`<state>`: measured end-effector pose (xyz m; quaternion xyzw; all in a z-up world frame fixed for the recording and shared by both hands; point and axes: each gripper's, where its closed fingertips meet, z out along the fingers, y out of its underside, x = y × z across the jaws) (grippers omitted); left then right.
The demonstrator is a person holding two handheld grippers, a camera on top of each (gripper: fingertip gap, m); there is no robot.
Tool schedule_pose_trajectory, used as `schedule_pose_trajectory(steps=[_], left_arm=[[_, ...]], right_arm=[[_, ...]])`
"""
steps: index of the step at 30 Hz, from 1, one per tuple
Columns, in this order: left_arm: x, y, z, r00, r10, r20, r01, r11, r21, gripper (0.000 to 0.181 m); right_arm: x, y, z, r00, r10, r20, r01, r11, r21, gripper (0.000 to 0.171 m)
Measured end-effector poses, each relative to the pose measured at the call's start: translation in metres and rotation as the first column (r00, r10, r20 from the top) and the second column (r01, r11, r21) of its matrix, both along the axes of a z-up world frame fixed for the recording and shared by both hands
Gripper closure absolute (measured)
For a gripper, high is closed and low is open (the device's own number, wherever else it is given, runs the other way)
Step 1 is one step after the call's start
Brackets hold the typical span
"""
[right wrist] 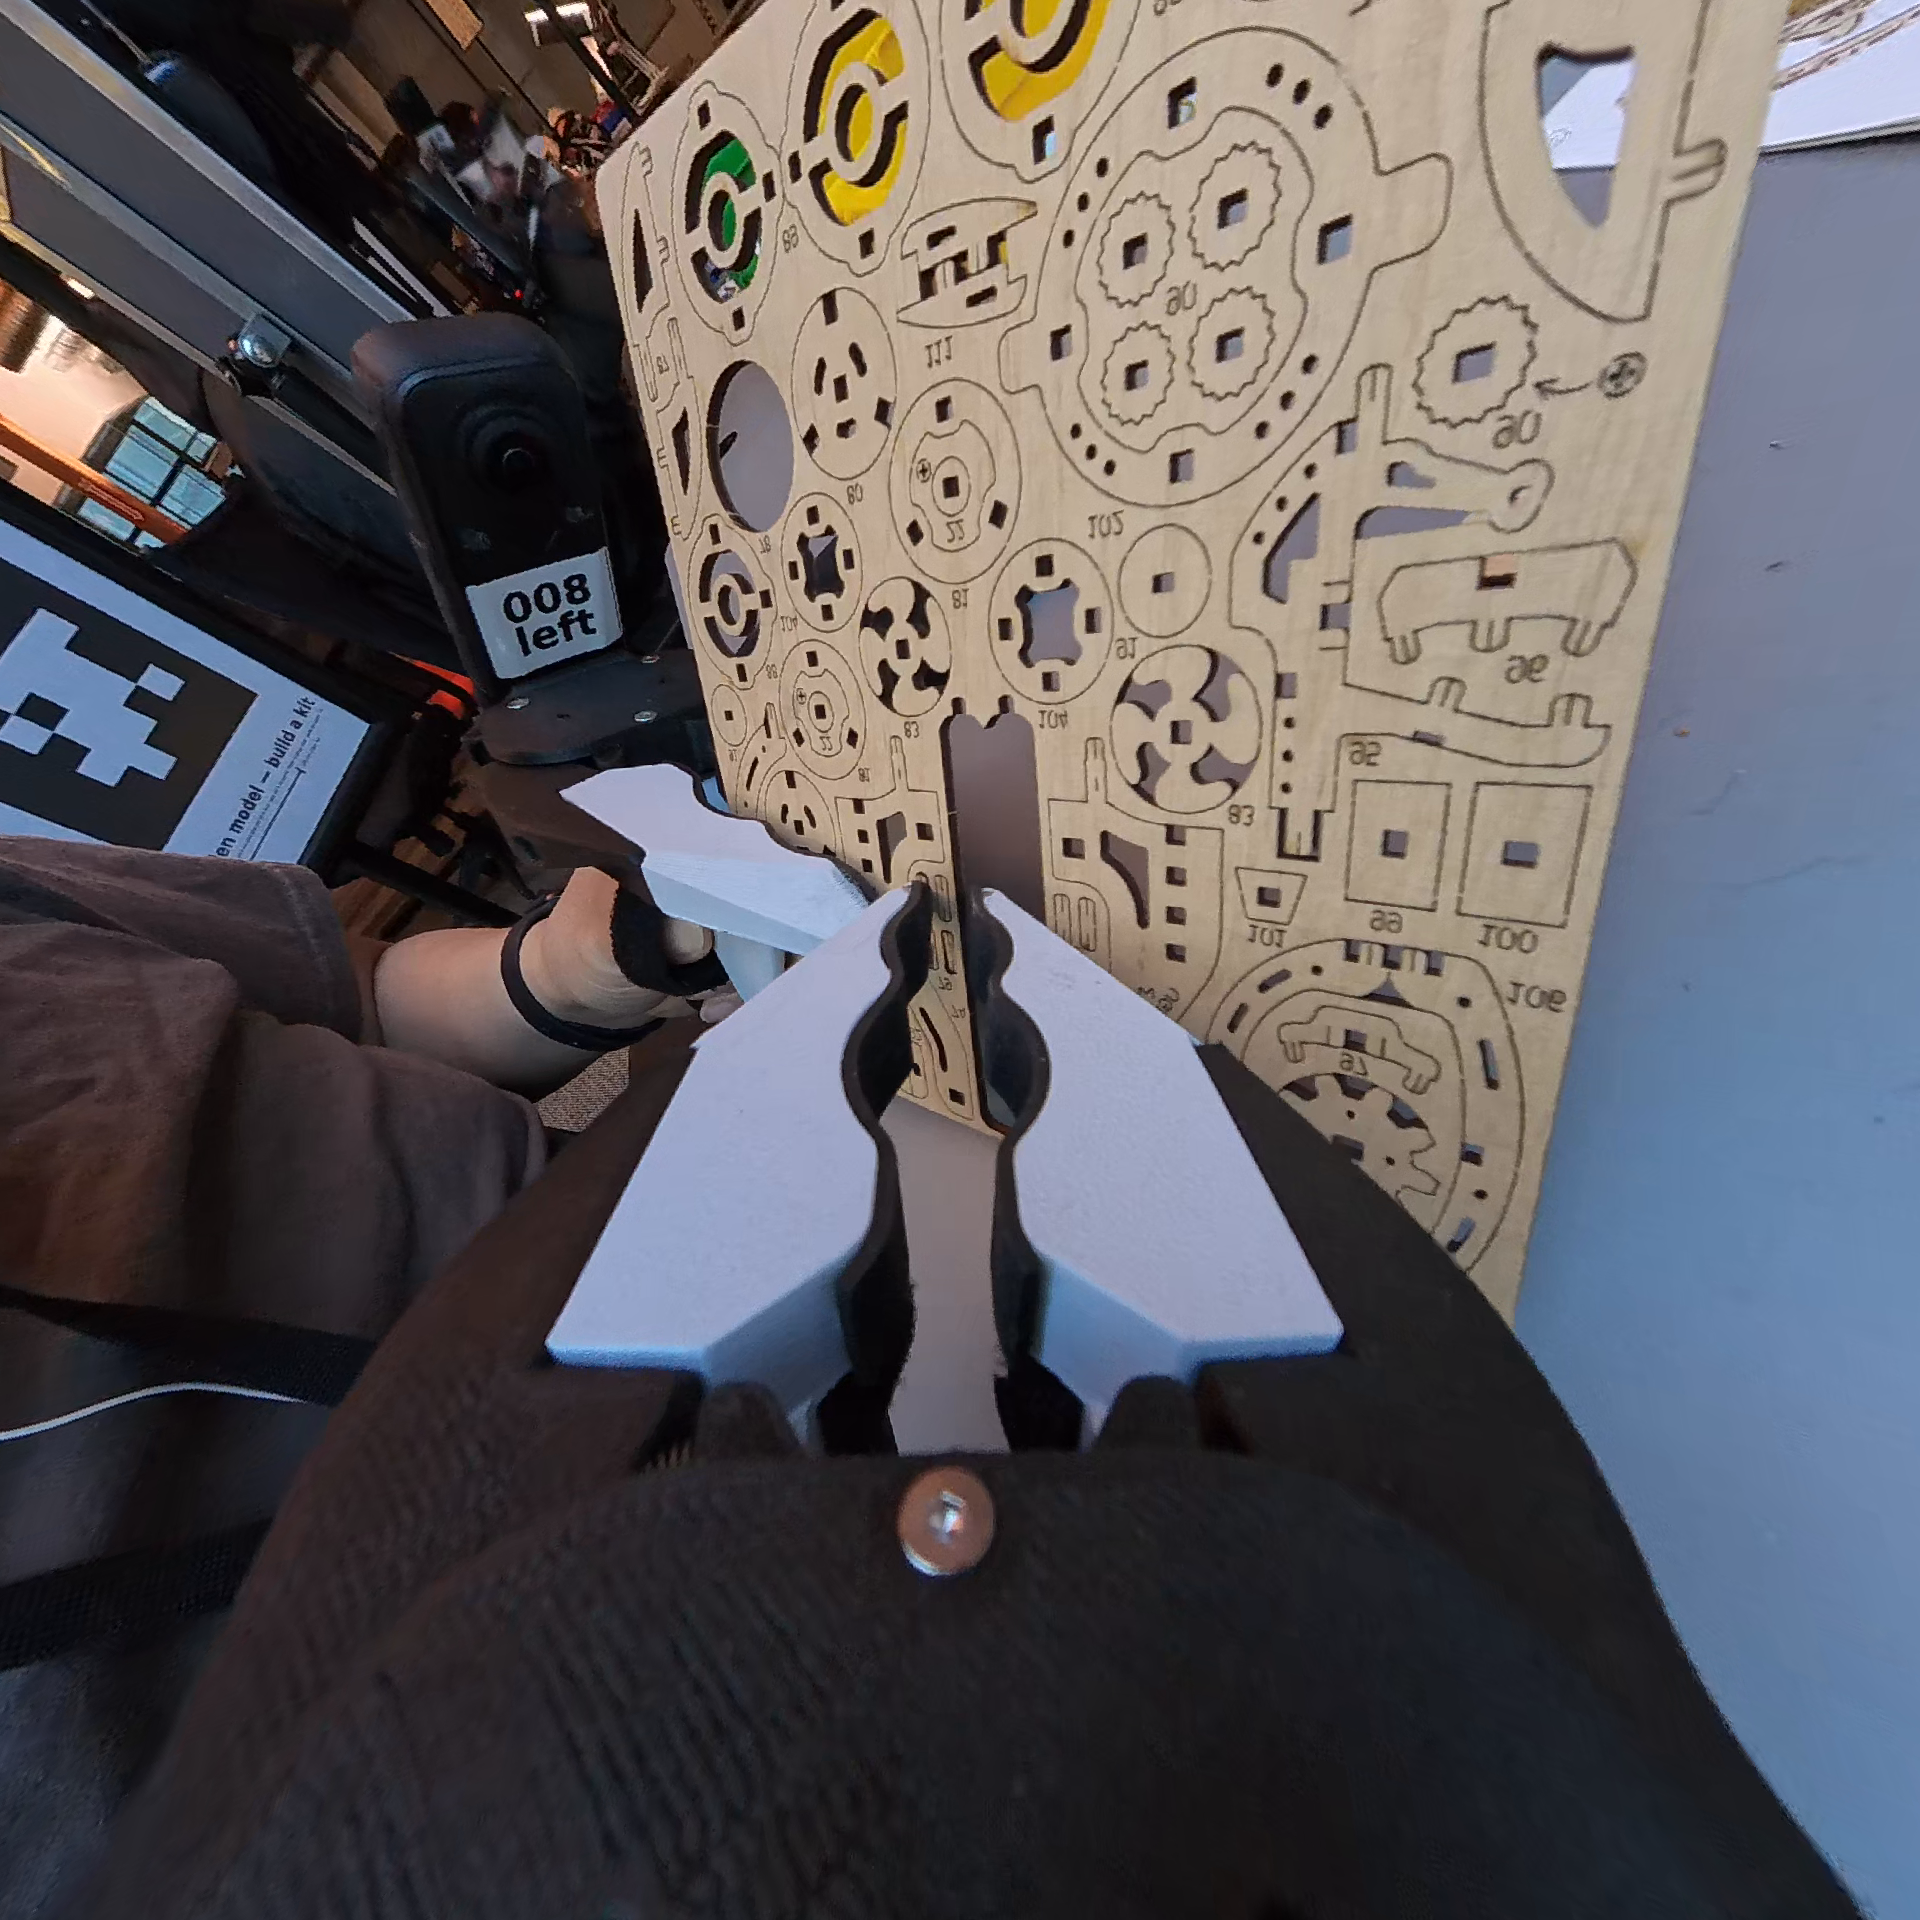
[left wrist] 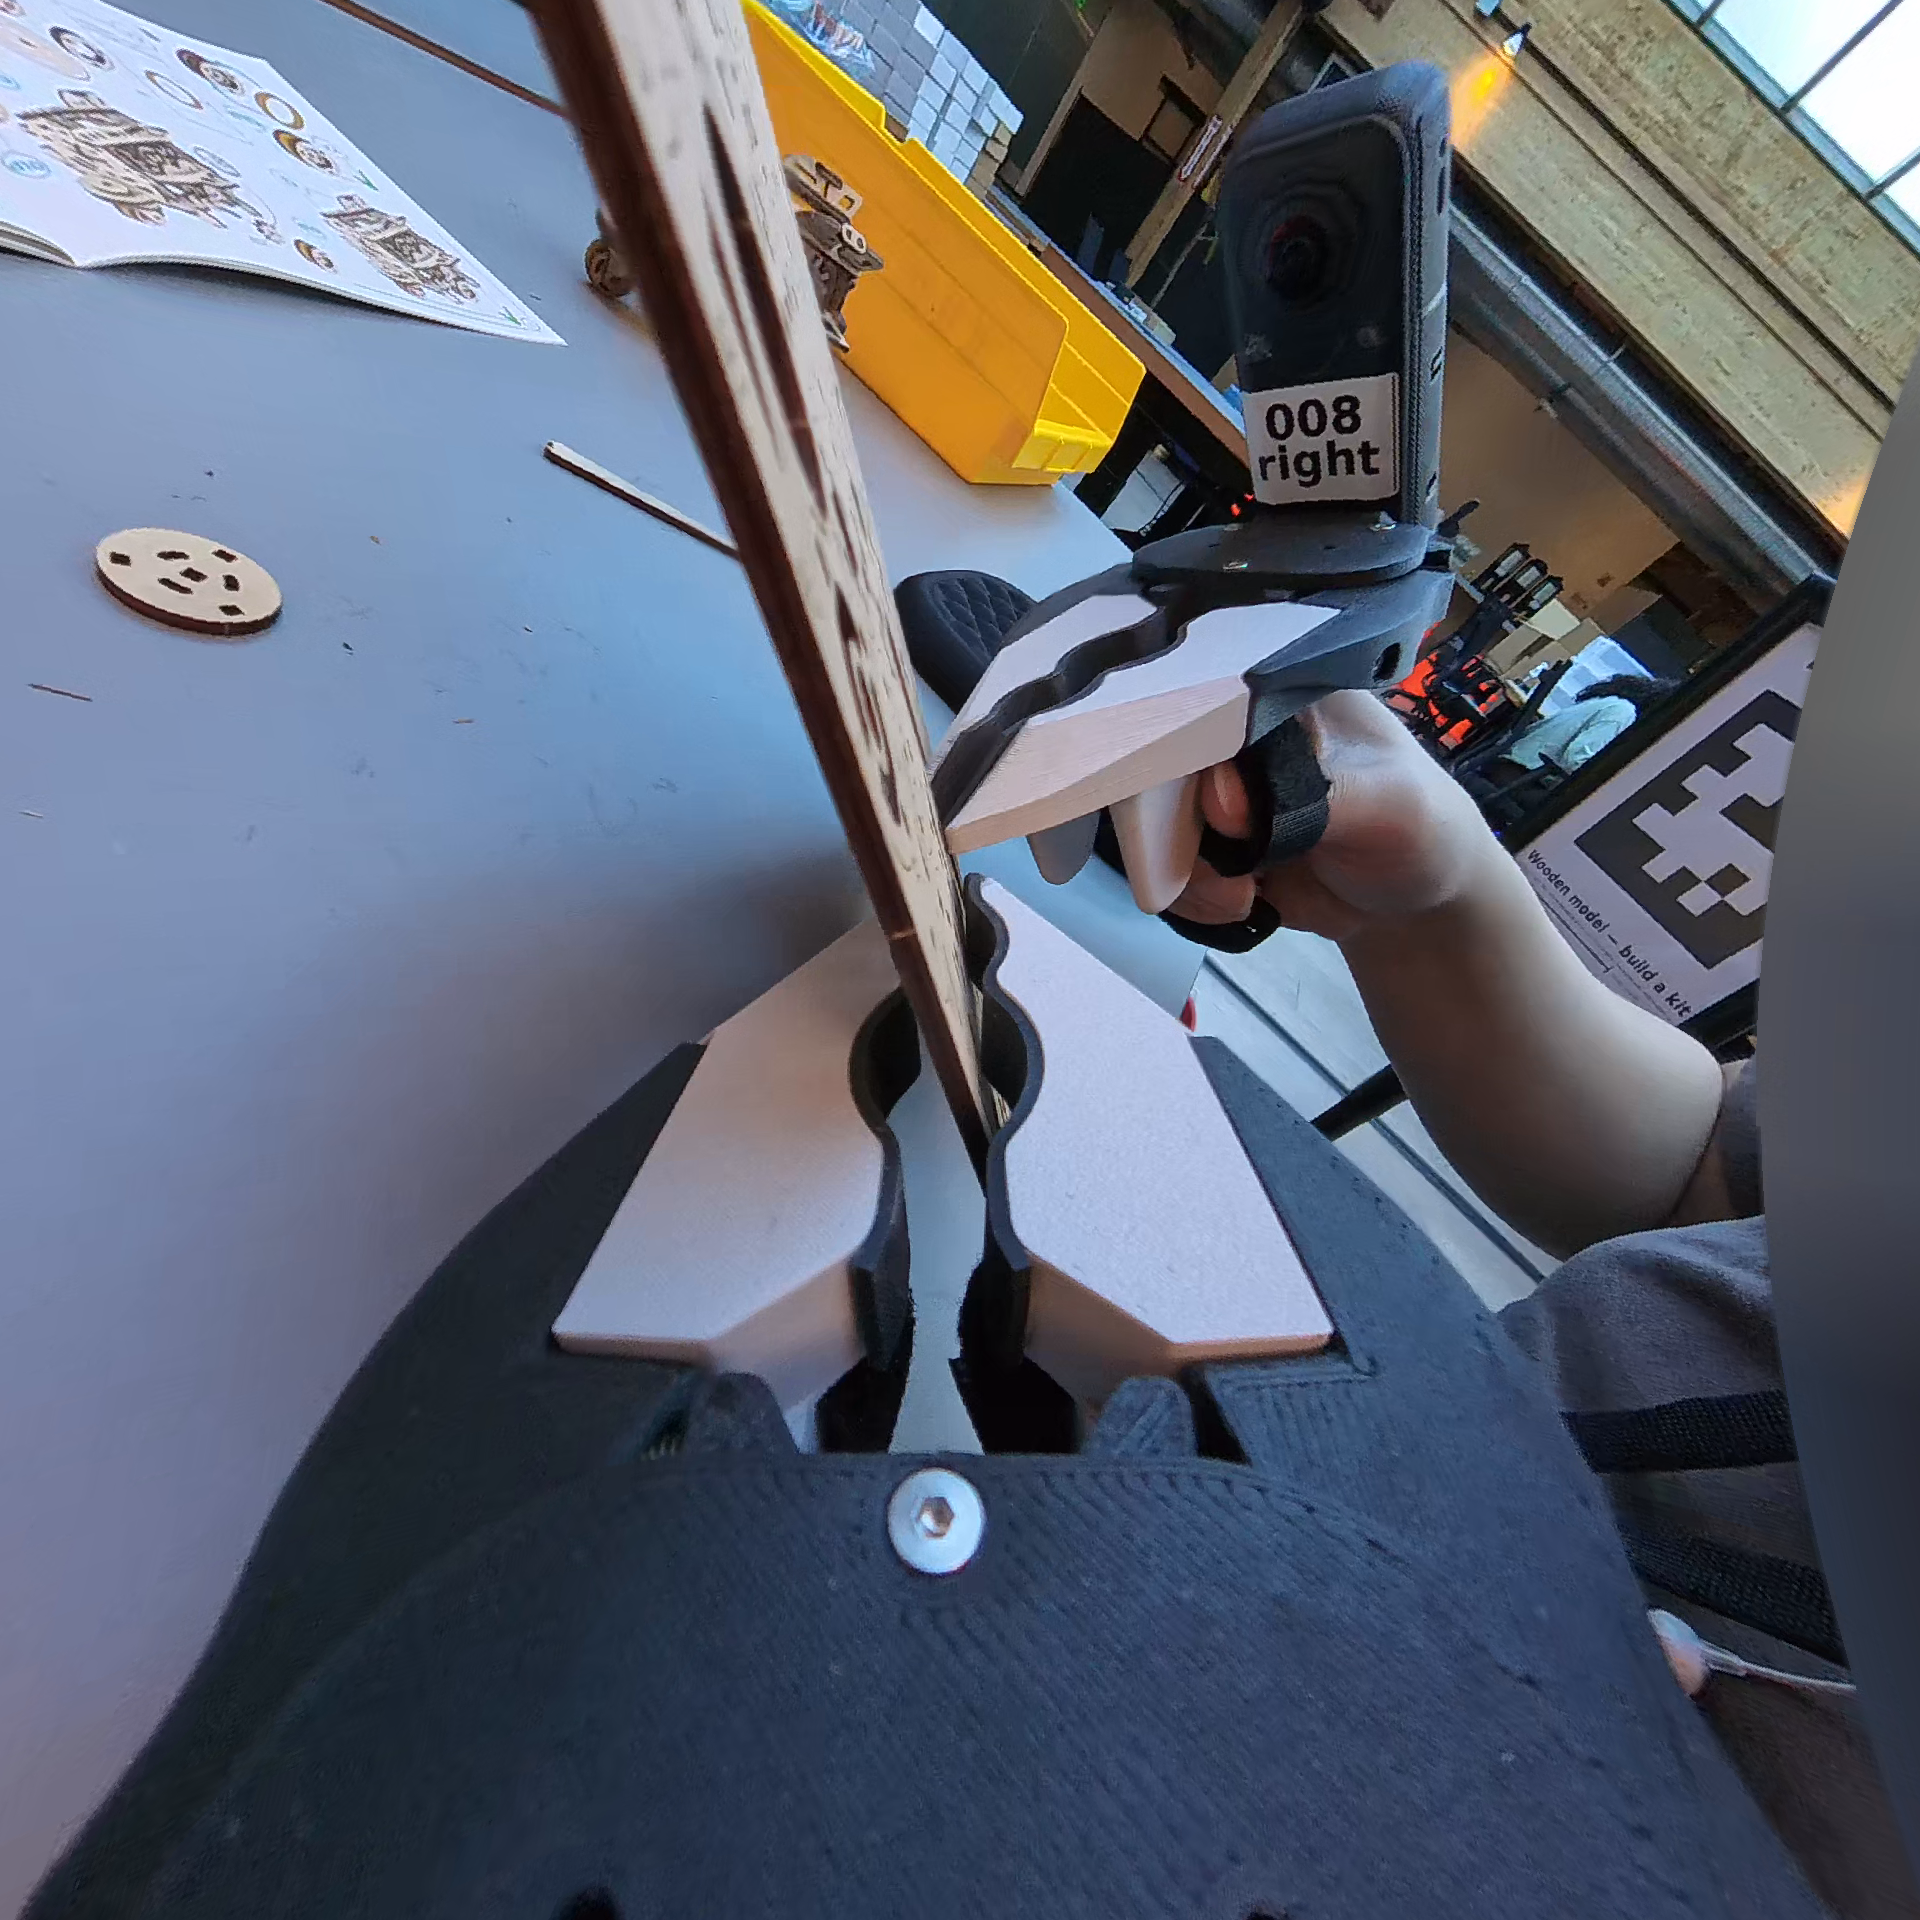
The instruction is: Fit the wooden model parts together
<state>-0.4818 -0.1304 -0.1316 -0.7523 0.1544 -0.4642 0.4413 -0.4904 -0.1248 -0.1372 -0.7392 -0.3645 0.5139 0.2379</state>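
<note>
A laser-cut wooden sheet [right wrist: 1299, 520] full of model parts stands upright above the grey table [left wrist: 416, 831]. My left gripper [left wrist: 935, 914] is shut on its edge; in the left wrist view the sheet [left wrist: 727, 312] shows edge-on. My right gripper [right wrist: 954, 899] has its jaws almost closed. Its tips press against the sheet's face beside a long dark cut-out [right wrist: 992, 810], and I see no part between them. It shows in the left wrist view [left wrist: 951, 821] touching the sheet just above my left fingertips. The left gripper [right wrist: 842, 888] shows at the sheet's left edge.
A round wooden disc [left wrist: 189, 580] and a thin wooden strip [left wrist: 634, 494] lie on the table. An instruction booklet [left wrist: 208, 177] is at the far left. A yellow bin [left wrist: 956, 301] and a partly built wooden model [left wrist: 831, 239] stand behind the sheet. A marker board [left wrist: 1704, 821] stands off the table. Only a small space, under 4 cm, lies between the two pairs of fingers. From either gripper's tips it is about 15 cm to the round wooden disc [left wrist: 189, 580].
</note>
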Motion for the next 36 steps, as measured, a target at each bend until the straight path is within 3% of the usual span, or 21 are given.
schedule_pose_trajectory(steps=[9,25,28,30,36], left_arm=[[0.002,-0.004,-0.009,0.993,0.020,-0.115,-0.016,0.999,0.038,0.180],[-0.001,0.003,-0.017,0.986,0.069,-0.152,-0.071,0.997,-0.005,0.181],[0.000,0.001,-0.008,0.995,0.038,-0.087,-0.037,0.999,0.009,0.180],[0.003,0.000,-0.006,1.000,-0.011,-0.027,0.010,0.999,-0.037,0.180],[0.004,0.001,-0.003,1.000,-0.026,-0.013,0.025,0.999,-0.037,0.175]], right_arm=[[0.004,-0.007,-0.011,0.999,0.002,0.032,-0.002,1.000,0.018,0.166],[-0.002,0.004,-0.017,0.993,-0.114,0.004,0.113,0.990,0.084,0.166],[0.000,0.003,-0.006,0.992,-0.083,-0.093,0.091,0.993,0.076,0.166],[0.003,0.003,-0.004,0.990,-0.071,-0.122,0.069,0.997,-0.023,0.167],[0.004,0.004,-0.006,0.998,-0.048,-0.045,0.051,0.998,0.048,0.168]])
